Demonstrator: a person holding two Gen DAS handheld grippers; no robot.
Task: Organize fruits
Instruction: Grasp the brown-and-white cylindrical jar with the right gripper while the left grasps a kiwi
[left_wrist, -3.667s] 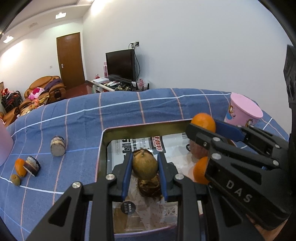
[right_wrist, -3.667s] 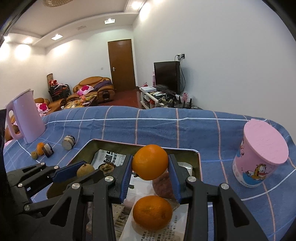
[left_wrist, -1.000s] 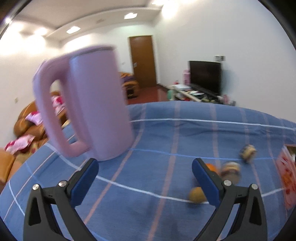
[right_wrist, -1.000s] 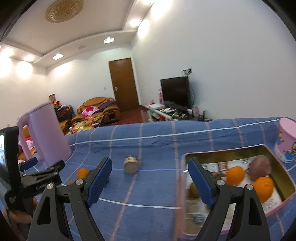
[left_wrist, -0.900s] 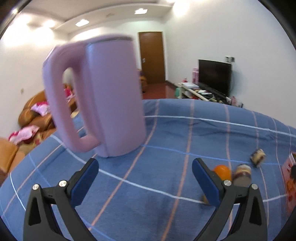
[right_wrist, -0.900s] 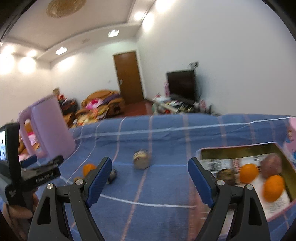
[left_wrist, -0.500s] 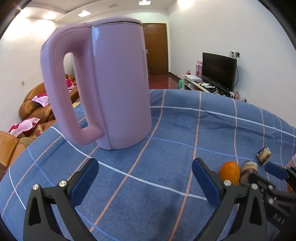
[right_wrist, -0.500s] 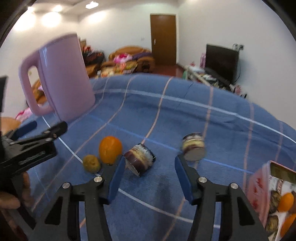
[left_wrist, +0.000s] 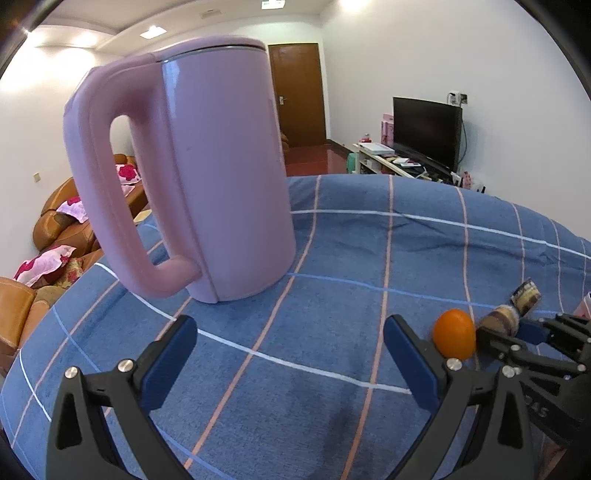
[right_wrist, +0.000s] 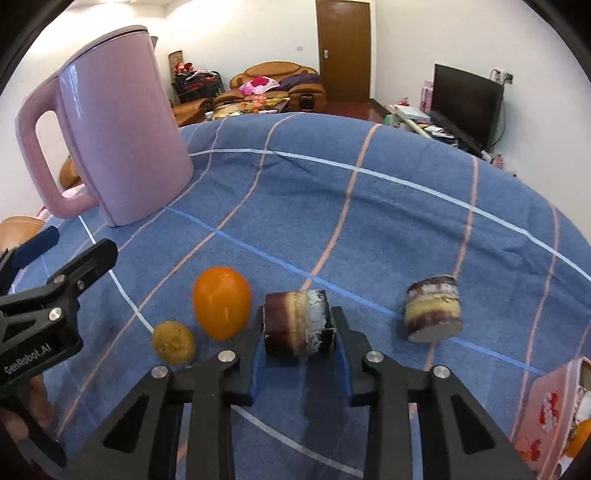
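Right wrist view: a small layered cake roll (right_wrist: 297, 323) lies on its side on the blue plaid cloth (right_wrist: 332, 206) of the bench, clasped between the blue pads of the right gripper (right_wrist: 299, 354), whose jaws are clenched on its two flat ends. Just left of it, nearly touching the left finger, sits an orange fruit (right_wrist: 221, 302); a smaller brown, rough-skinned fruit (right_wrist: 173, 342) lies beside and below the orange. A second cake roll (right_wrist: 433, 308) rests apart to the right, also on its side. At the lower right edge the corner of a pink-rimmed tray (right_wrist: 546, 410) enters the picture, with part of another orange visible inside. A tall pink kettle (right_wrist: 110, 129) stands upright at the far left of the cloth. The left gripper (right_wrist: 55, 258) reaches in from the left edge.

Left wrist view: the left gripper (left_wrist: 288, 354) hangs released over bare cloth, jaws wide apart with nothing between them. The kettle (left_wrist: 207, 173) stands ahead; the orange fruit (left_wrist: 454, 338) and the clasped cake roll (left_wrist: 498, 323) lie to the right, with the right gripper (left_wrist: 517, 332) beside them.
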